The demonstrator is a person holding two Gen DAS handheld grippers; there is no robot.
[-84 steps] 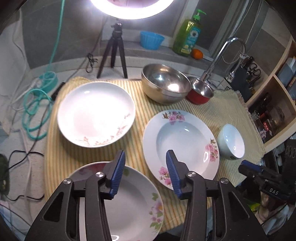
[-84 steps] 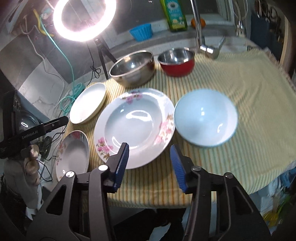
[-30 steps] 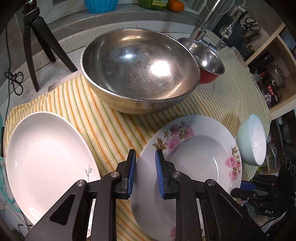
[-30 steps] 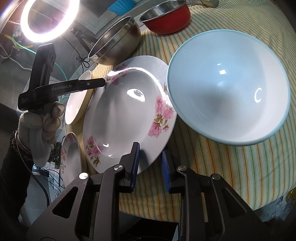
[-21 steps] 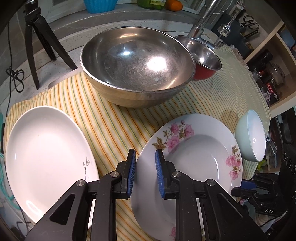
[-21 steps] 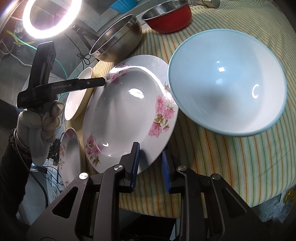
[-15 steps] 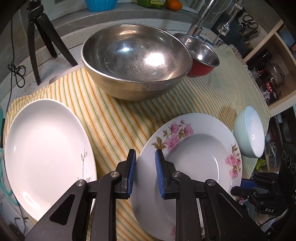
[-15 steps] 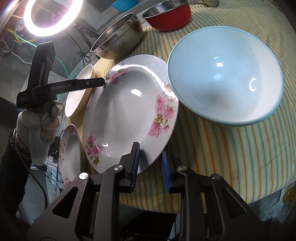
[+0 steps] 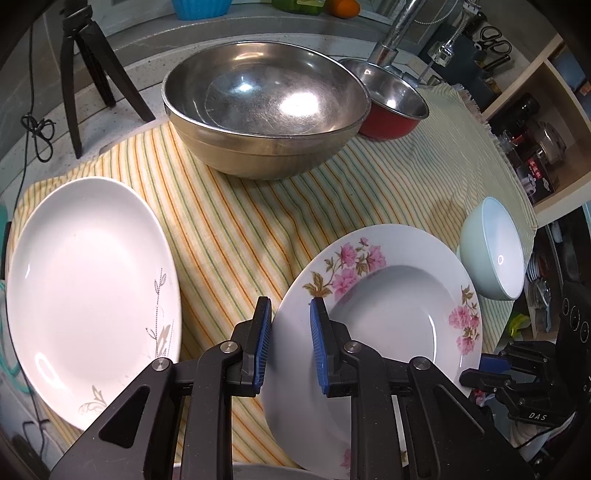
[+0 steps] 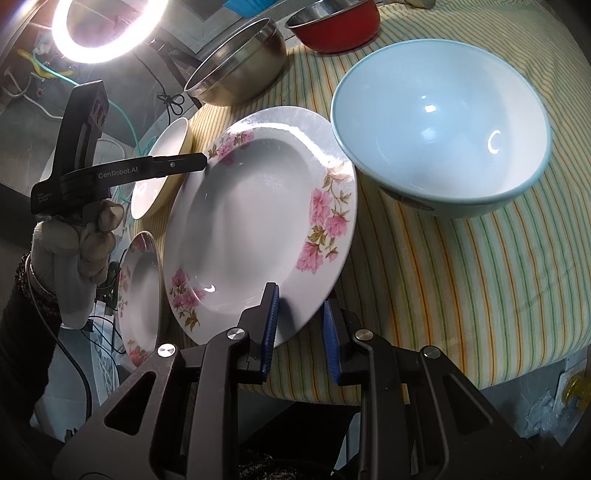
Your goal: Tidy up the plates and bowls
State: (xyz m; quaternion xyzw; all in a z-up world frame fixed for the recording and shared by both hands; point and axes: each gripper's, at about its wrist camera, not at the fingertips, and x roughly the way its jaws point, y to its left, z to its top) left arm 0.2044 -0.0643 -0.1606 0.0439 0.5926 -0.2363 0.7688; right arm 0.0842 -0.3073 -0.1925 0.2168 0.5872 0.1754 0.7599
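A deep white plate with pink flowers [image 9: 388, 314] is held at two places on its rim. My left gripper [image 9: 290, 343] is shut on its left rim and my right gripper [image 10: 299, 328] is shut on its near rim. The plate [image 10: 255, 206] tilts, its left side off the striped cloth [image 10: 443, 277]. A pale blue bowl [image 10: 439, 122] stands right beside it. A plain white plate [image 9: 85, 277] lies to the left, and a second flowered plate [image 10: 142, 295] sits near the cloth's front left corner.
A large steel bowl [image 9: 266, 99] and a red pot [image 9: 391, 107] stand at the back of the cloth by a tap. A tripod [image 9: 88, 66] and ring light [image 10: 103, 26] are at the back left. Shelves [image 9: 535, 122] stand to the right.
My left gripper has drawn back from the steel bowl with the plate's rim still in it, and the plate has tilted up more on that side. The right gripper has barely moved.
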